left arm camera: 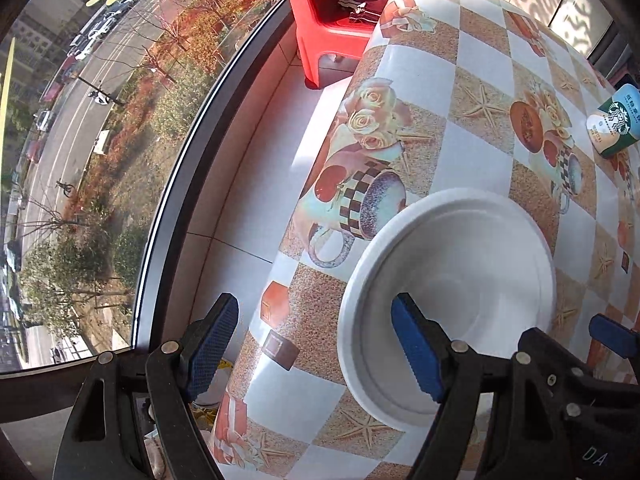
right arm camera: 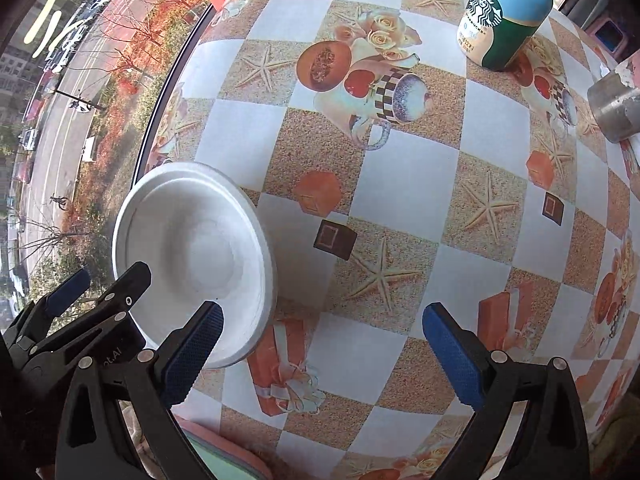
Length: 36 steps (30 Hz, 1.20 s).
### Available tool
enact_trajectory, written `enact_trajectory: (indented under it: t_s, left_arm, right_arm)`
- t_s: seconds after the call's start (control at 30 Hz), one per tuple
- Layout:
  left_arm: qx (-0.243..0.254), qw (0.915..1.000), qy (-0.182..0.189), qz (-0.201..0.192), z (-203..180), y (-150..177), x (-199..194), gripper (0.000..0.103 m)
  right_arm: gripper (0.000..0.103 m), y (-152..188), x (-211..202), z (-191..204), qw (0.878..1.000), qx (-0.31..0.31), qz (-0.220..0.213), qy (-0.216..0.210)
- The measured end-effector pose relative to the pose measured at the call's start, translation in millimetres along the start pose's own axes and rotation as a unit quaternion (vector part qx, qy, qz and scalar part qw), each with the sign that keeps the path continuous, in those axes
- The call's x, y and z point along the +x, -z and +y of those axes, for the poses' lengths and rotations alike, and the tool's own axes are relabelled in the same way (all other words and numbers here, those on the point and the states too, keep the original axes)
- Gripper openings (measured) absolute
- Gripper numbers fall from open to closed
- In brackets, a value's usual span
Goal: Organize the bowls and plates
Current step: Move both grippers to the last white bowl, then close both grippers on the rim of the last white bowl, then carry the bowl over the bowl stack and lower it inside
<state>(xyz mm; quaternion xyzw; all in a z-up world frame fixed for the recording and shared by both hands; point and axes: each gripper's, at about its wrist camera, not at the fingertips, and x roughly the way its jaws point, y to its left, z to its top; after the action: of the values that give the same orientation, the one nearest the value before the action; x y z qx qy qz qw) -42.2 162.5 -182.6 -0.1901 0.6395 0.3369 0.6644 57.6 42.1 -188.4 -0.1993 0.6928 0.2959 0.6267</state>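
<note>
White bowl [left arm camera: 460,280] sits near table [left arm camera: 472,80] edge by window; left gripper [left arm camera: 316,344] spread wide, straddling bowl rim. Right gripper [right arm camera: 320,356] released, hovering beside bowl over tablecloth. Bottle [right arm camera: 504,12] far side

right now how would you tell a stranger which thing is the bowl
Start at the checkered tablecloth with starfish prints and go to its edge nearest the window. The white bowl sits there, plain and empty, unlike the blue-green Starbucks bottle standing far across.

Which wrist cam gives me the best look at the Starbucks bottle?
Right wrist: the Starbucks bottle stands upright near the top of the frame, label readable, only its cap cropped. Left wrist shows just part of it cut off at the right edge.
</note>
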Motion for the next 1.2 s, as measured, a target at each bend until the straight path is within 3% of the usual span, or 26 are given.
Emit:
enact_trajectory:
  t_s: [0.07, 0.1, 0.17, 0.2, 0.27, 0.33, 0.43, 0.73, 1.2]
  left_arm:
    - [0.004, 1.0000, 0.001, 0.004, 0, -1, 6, 0.081]
    - [0.005, 1.0000, 0.004, 0.007, -1, -2, 9, 0.073]
    - [0.006, 0.9994, 0.026, 0.020, -5, -9, 17, 0.057]
    - [0.006, 0.9990, 0.037, 0.025, -9, -10, 19, 0.046]
    - [0.013, 0.9980, 0.057, 0.023, -14, -10, 19, 0.032]
    - [0.035, 0.9982, 0.047, 0.012, -23, -9, 14, 0.031]
    - [0.054, 0.9974, 0.046, 0.015, -34, -4, 10, 0.030]
    - [0.108, 0.9917, 0.064, 0.031, -76, 46, -6, 0.030]
    - [0.218, 0.9715, 0.081, 0.043, -127, 146, -32, 0.031]
  right_arm:
    - [0.100, -4, 7, 1, 1.000, 0.000, 0.002, -0.004]
    - [0.100, -6, 10, 1, 1.000, 0.001, 0.003, -0.006]
    - [0.088, -7, 15, 3, 1.000, 0.000, 0.006, -0.013]
    - [0.071, -7, 19, 4, 1.000, 0.002, 0.010, -0.016]
    - [0.063, -6, 25, 4, 0.999, 0.014, 0.022, -0.041]
    - [0.041, -7, 28, 4, 0.996, 0.027, 0.028, -0.077]
    - [0.014, -4, 30, 12, 0.995, 0.010, 0.037, -0.090]
    - [0.014, 36, 18, -24, 0.997, 0.029, 0.039, -0.061]
    - [0.016, 162, 7, -88, 0.987, 0.136, 0.060, -0.054]
